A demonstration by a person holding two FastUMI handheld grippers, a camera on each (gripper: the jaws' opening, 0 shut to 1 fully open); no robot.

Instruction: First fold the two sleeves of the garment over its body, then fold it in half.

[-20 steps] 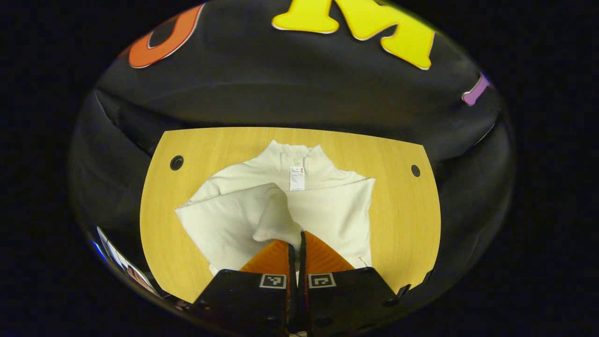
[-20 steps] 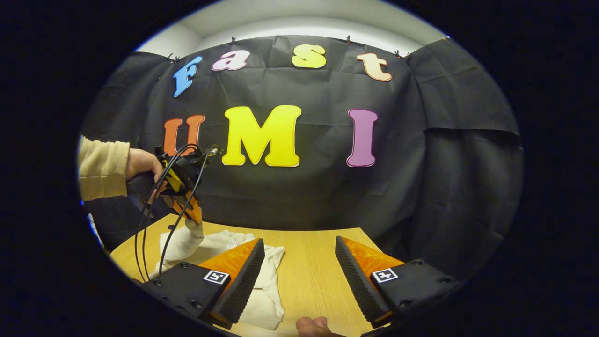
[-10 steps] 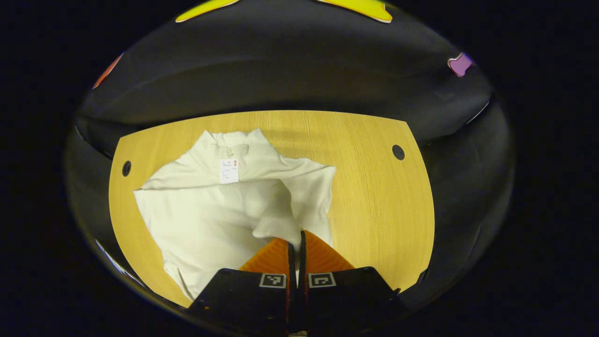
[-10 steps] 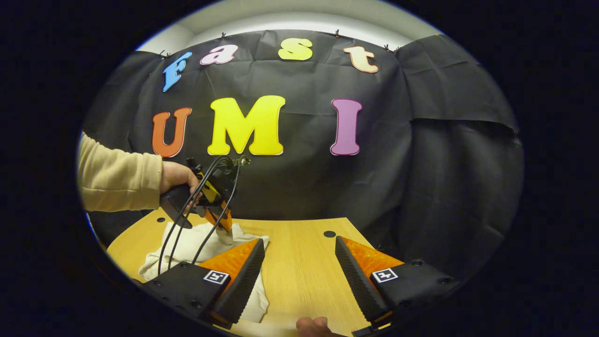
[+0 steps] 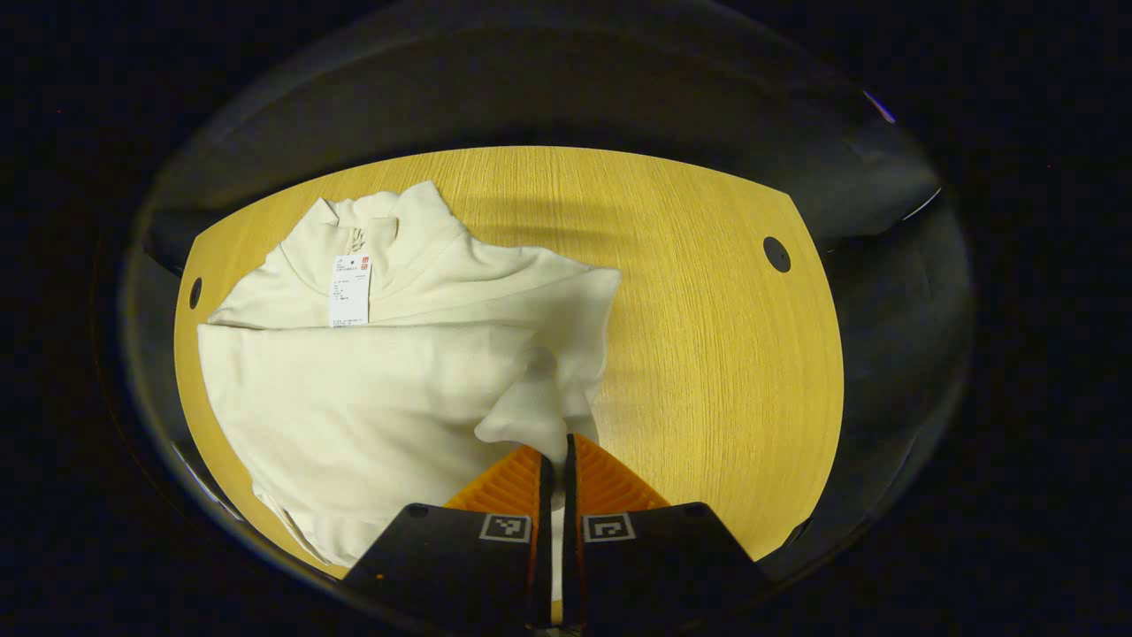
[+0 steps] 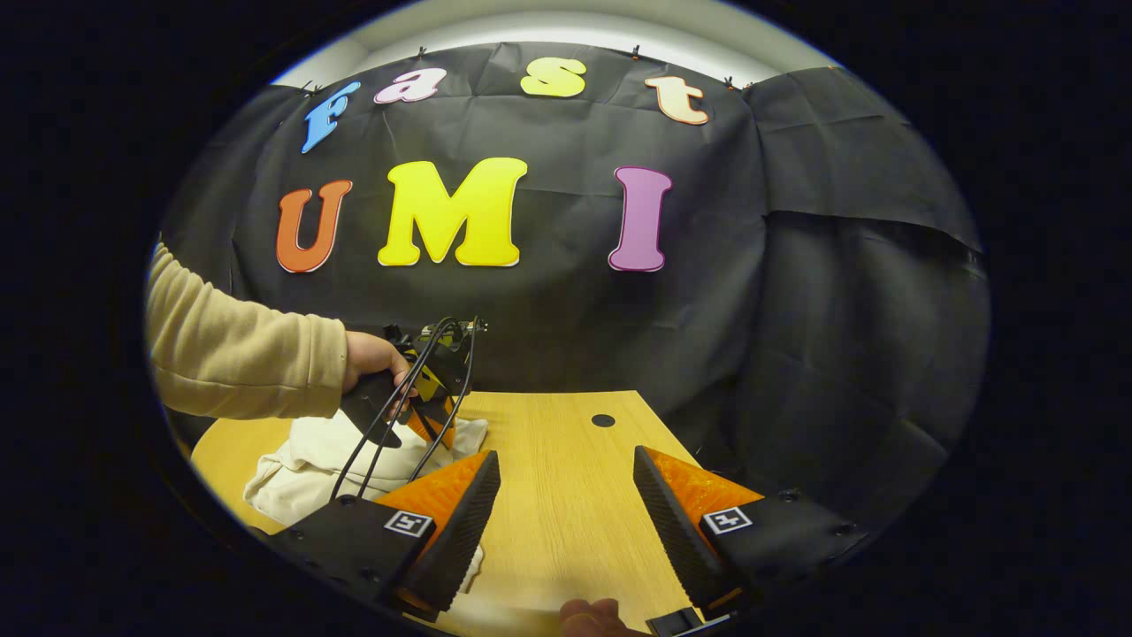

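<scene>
Left gripper (image 5: 553,460) pinches the sleeve (image 5: 531,416) over the garment (image 5: 371,389); right gripper (image 6: 566,495) hovers wide

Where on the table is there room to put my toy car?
The bare wood right of the shirt, out to the table edge by the hole, is free. So is the strip behind the collar. The left side is crowded: the shirt covers it, with the left tool shut on its sleeve.

A recording booth: black cloth wall (image 6: 796,292) behind a wooden table (image 5: 707,354).
</scene>
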